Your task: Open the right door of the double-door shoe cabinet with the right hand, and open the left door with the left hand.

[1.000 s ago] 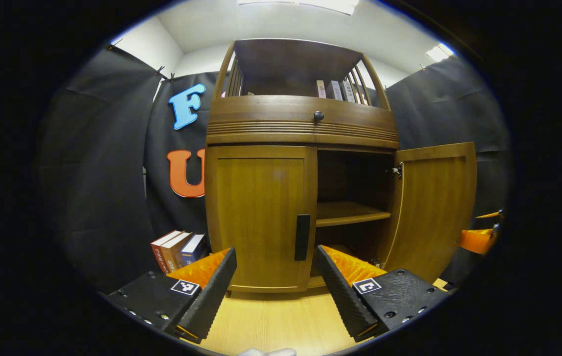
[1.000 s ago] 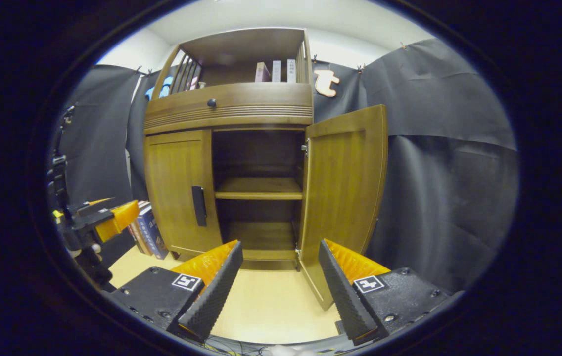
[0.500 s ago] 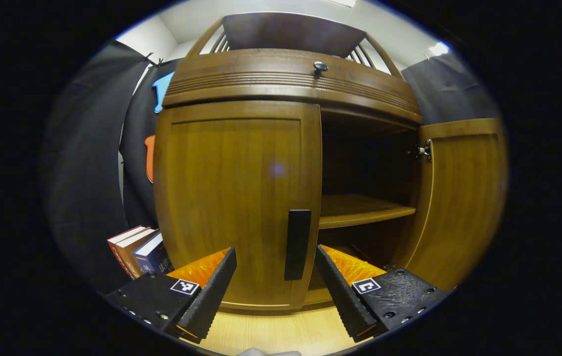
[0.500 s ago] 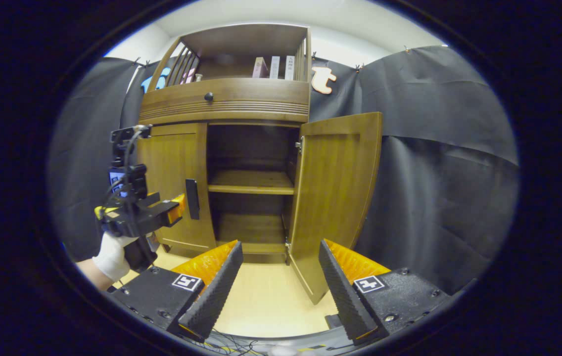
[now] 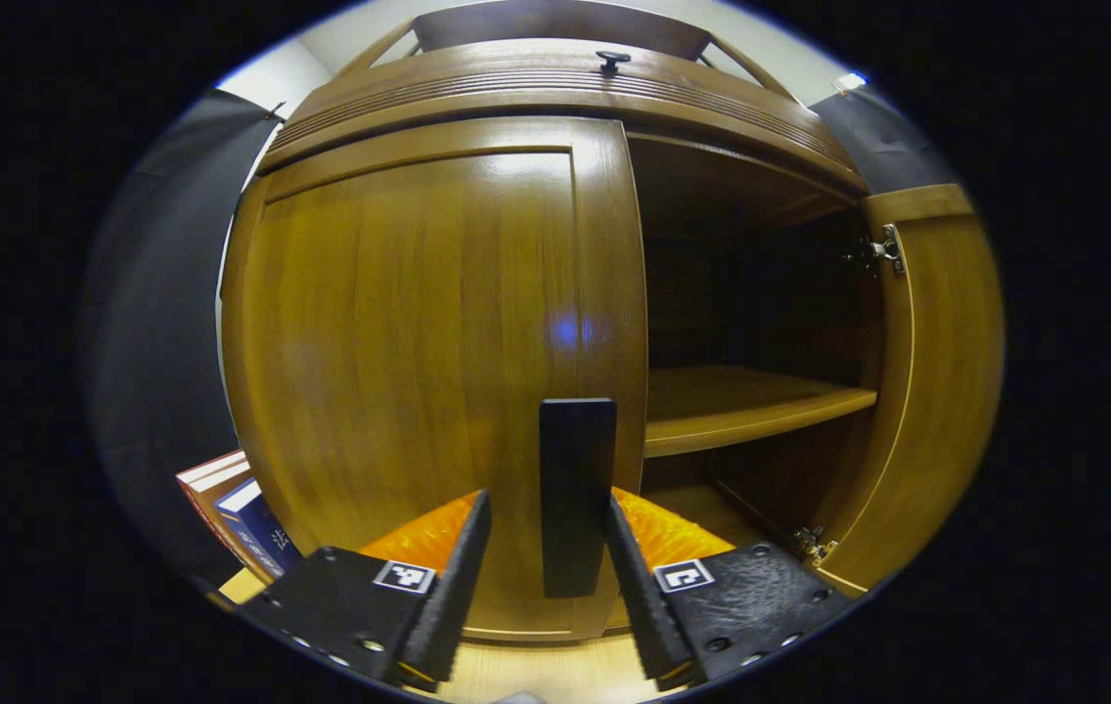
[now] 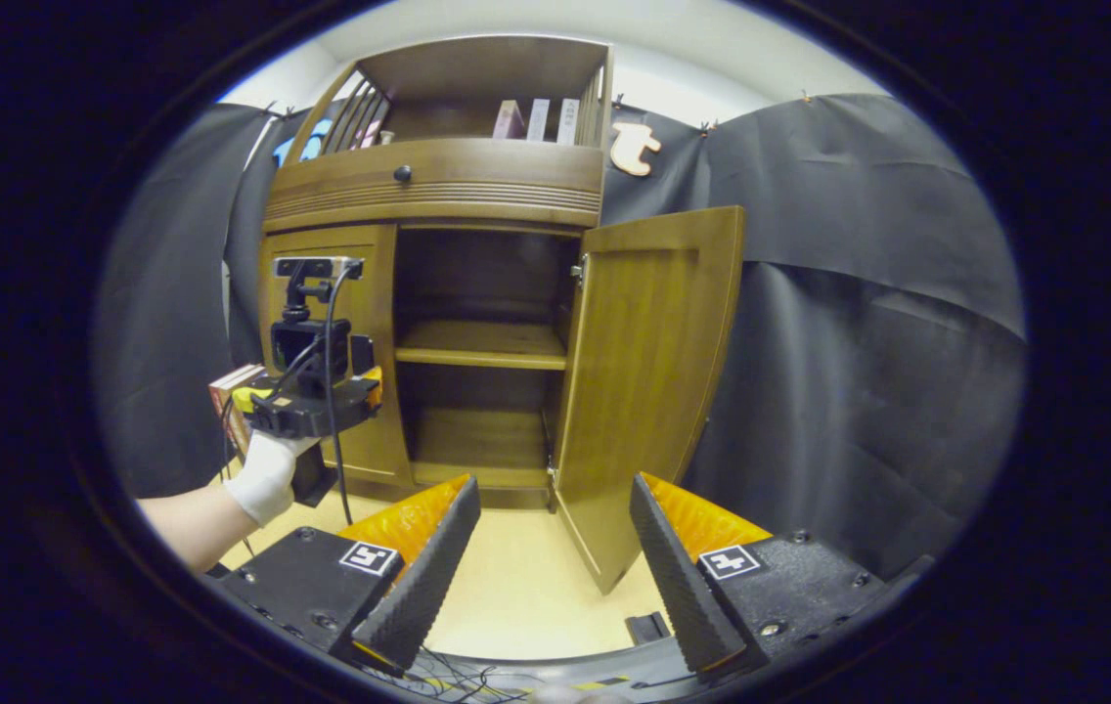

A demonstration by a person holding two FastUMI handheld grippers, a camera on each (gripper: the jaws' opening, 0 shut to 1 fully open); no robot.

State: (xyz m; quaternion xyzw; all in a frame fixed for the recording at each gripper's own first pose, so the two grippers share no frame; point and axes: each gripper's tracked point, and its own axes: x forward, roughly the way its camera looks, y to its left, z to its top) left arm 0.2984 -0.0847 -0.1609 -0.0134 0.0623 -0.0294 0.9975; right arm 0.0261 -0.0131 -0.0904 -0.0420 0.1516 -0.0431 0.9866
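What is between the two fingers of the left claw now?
In the left gripper view, the left door's black handle stands between the fingers of the left claw; whether they touch it is unclear.

I see the left door's handle (image 5: 575, 494) between my left hand-held gripper's (image 5: 541, 557) fingers. The right door (image 6: 648, 381) stands swung out right of the shelf (image 6: 477, 344); books (image 5: 238, 508) lie left of the cabinet (image 5: 555, 98).
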